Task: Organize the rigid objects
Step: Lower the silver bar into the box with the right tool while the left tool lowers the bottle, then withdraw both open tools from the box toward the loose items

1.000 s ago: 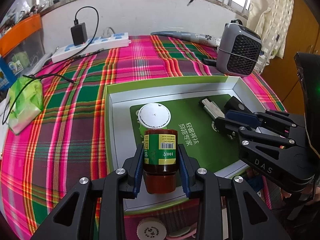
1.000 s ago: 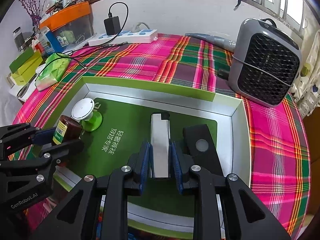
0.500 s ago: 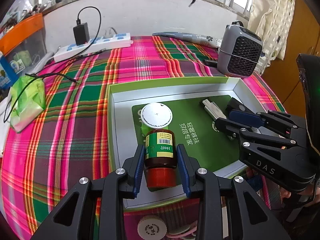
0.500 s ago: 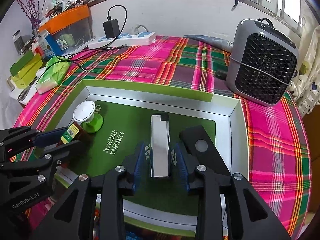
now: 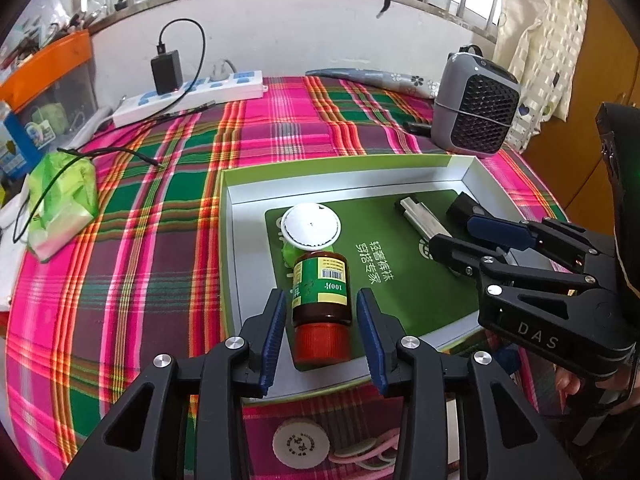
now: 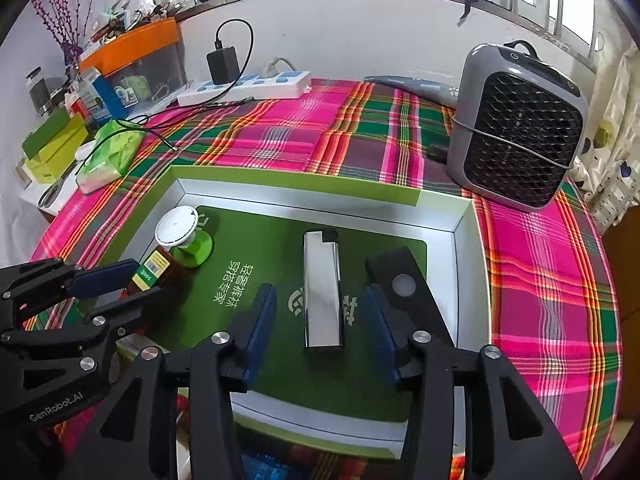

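A brown pill bottle (image 5: 321, 300) with a green label and red cap lies in the green-rimmed box (image 5: 344, 172), its cap towards me. My left gripper (image 5: 322, 338) straddles it, jaws opening, pads clear of the bottle on both sides. A silver lighter (image 6: 322, 294) lies flat on the box's green floor. My right gripper (image 6: 320, 334) stands over its near end, jaws opening, a gap on each side. A white-topped green suction piece (image 5: 311, 226) stands just behind the bottle. A black block (image 6: 404, 284) lies right of the lighter.
A grey fan heater (image 6: 520, 128) stands at the back right on the plaid cloth (image 5: 140, 264). A white power strip (image 5: 192, 96) with a black charger and cables lies at the back. A green tissue pack (image 5: 60, 196) sits left. A round white lid (image 5: 301, 443) lies before the box.
Both grippers have opened. The left one let the bottle go into the box's near left part. The right one released the lighter, which lies where it was.
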